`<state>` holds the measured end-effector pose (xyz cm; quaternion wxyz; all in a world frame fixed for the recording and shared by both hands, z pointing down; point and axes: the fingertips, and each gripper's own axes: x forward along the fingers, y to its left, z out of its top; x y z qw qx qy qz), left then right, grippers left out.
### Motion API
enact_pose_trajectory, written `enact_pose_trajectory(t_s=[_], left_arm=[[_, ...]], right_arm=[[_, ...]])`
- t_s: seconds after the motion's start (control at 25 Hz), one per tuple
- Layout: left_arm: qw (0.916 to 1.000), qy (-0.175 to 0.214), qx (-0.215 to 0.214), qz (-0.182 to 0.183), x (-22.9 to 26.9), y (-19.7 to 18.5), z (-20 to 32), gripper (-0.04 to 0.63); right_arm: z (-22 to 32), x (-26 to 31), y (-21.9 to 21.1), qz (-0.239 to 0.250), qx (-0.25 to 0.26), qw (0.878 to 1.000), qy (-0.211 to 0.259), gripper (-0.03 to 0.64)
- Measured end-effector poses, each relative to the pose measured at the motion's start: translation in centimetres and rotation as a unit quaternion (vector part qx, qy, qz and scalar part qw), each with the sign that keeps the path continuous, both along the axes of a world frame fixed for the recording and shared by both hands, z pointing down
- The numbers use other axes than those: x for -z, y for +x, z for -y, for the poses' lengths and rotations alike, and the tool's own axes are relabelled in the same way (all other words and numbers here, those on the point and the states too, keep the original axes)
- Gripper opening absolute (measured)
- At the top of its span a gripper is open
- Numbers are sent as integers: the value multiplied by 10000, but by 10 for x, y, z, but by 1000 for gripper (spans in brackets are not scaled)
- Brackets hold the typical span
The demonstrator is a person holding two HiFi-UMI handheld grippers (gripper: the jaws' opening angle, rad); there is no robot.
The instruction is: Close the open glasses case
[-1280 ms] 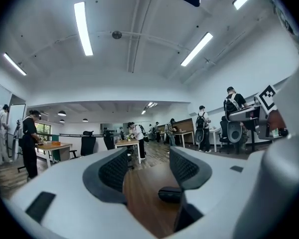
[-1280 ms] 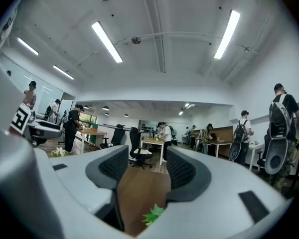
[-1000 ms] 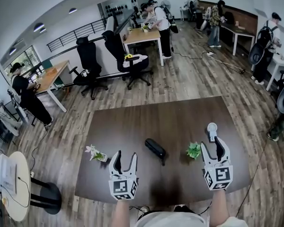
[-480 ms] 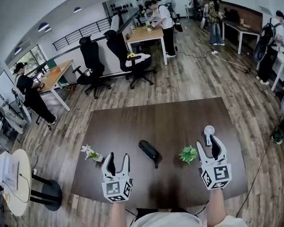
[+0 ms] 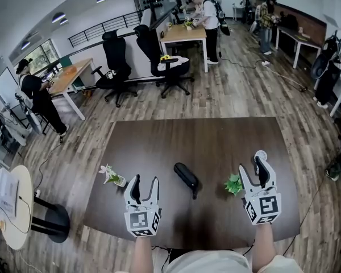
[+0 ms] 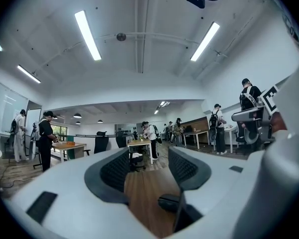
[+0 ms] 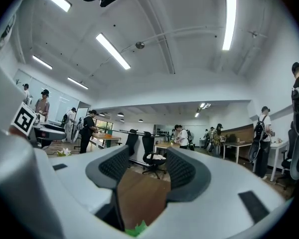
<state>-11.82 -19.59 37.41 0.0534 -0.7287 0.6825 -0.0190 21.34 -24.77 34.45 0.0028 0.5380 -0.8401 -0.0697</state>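
The black glasses case (image 5: 186, 177) lies near the middle of the dark brown table (image 5: 204, 138), and its lid seems to stand raised at the near end. My left gripper (image 5: 144, 182) hovers to the case's left, its jaws closing a little with nothing between them. In the left gripper view the case (image 6: 170, 202) shows low and to the right of the left gripper (image 6: 148, 166). My right gripper (image 5: 252, 170) is open and empty to the case's right. In the right gripper view, only bare table lies ahead of the right gripper (image 7: 142, 172).
A small green plant (image 5: 233, 183) sits just left of the right gripper. A white fan (image 5: 260, 154) stands behind that gripper's fingers. A white flower in a little pot (image 5: 111, 174) stands left of the left gripper. Office chairs (image 5: 169, 67), desks and people fill the room beyond.
The head view has swayed. Both grippers have shifted only slightly beside the case and stay apart from it. The case has not moved.
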Motion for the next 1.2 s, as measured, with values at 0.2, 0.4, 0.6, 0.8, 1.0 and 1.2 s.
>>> enact_pose_trajectory(t_s=[0.2, 0.4, 0.6, 0.8, 1.0, 1.2], left_arm=[[10000, -20, 21, 5, 0, -1, -2, 250], [9999, -122, -9, 115, -10, -2, -1, 252], [9995, -287, 58, 96, -26, -10, -6, 252], [9988, -474, 119, -37, -44, -27, -14, 253], [9974, -690, 174, -152, -63, -42, -17, 253], [9960, -834, 195, -250, -81, -56, -17, 253]], right_arm=[[3, -4, -12, -36, 148, 9998, -103, 240], [9, -19, -26, -119, 272, 9992, -280, 239], [17, -42, -59, -415, 560, 9960, -560, 239], [23, -72, -110, -702, 985, 9882, -941, 242], [31, -119, -161, -1107, 1437, 9720, -1492, 256], [40, -174, -204, -1576, 1669, 9524, -2007, 289]])
